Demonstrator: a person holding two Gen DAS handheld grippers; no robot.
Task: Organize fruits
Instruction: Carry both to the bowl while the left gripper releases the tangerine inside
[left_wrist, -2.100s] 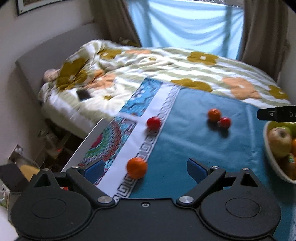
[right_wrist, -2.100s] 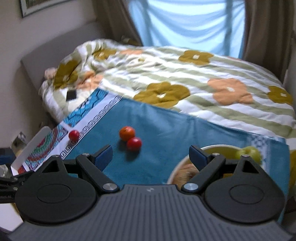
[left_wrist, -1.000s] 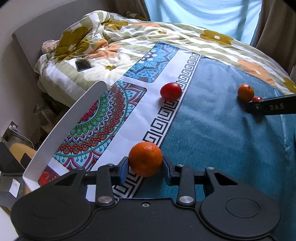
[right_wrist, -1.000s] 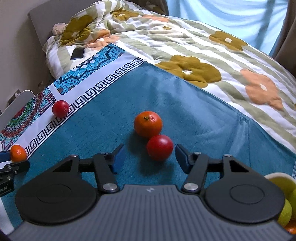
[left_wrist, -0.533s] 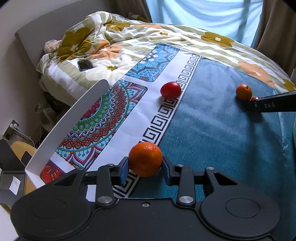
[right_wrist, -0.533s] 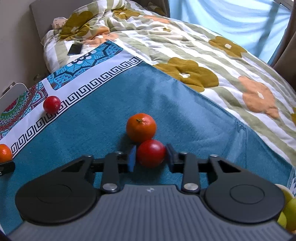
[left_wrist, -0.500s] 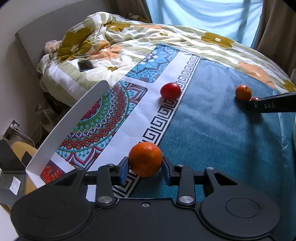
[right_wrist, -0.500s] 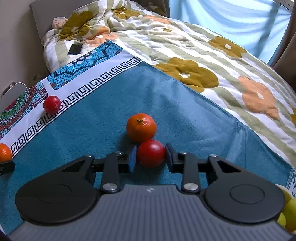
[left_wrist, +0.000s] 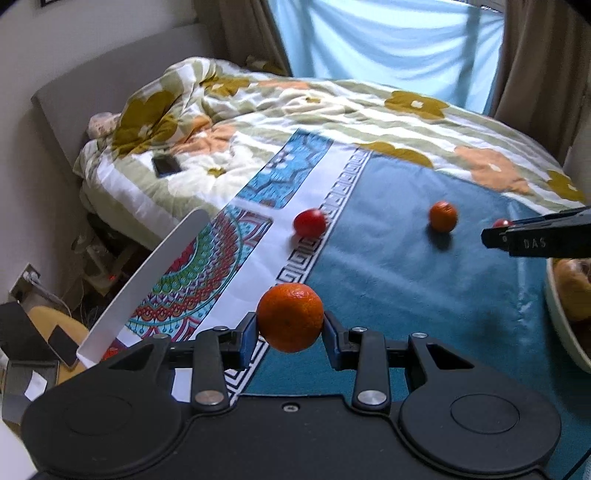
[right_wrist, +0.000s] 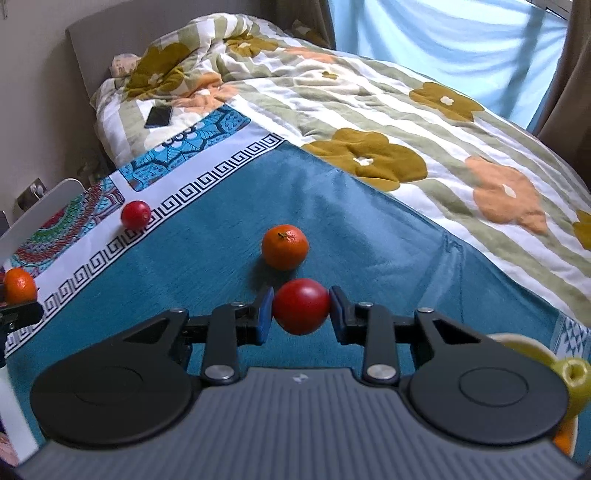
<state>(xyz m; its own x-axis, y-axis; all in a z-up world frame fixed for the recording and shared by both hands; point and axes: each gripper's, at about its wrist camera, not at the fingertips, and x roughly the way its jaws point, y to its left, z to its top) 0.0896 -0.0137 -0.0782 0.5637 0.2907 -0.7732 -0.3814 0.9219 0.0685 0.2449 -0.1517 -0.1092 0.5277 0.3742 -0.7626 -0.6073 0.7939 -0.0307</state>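
My left gripper (left_wrist: 290, 334) is shut on an orange mandarin (left_wrist: 290, 317) and holds it lifted above the cloth; it also shows at the left edge of the right wrist view (right_wrist: 18, 285). My right gripper (right_wrist: 301, 314) is shut on a red tomato (right_wrist: 301, 305), raised off the teal cloth; its finger shows in the left wrist view (left_wrist: 539, 242). A second mandarin (right_wrist: 284, 246) (left_wrist: 442, 216) and another red tomato (right_wrist: 135, 214) (left_wrist: 309, 222) lie on the cloth. A cream fruit bowl (left_wrist: 557, 317) stands at the right.
The table carries a teal cloth (right_wrist: 207, 266) with a patterned white border (left_wrist: 258, 258). A green apple (right_wrist: 574, 380) sits in the bowl. A bed with a flowered quilt (right_wrist: 369, 122) and a phone (right_wrist: 159, 115) lies behind. The table's left edge (left_wrist: 147, 273) drops to floor clutter.
Both grippers have lifted with their fruit: the left raised the mandarin off the cloth, the right raised the tomato away from the second mandarin.
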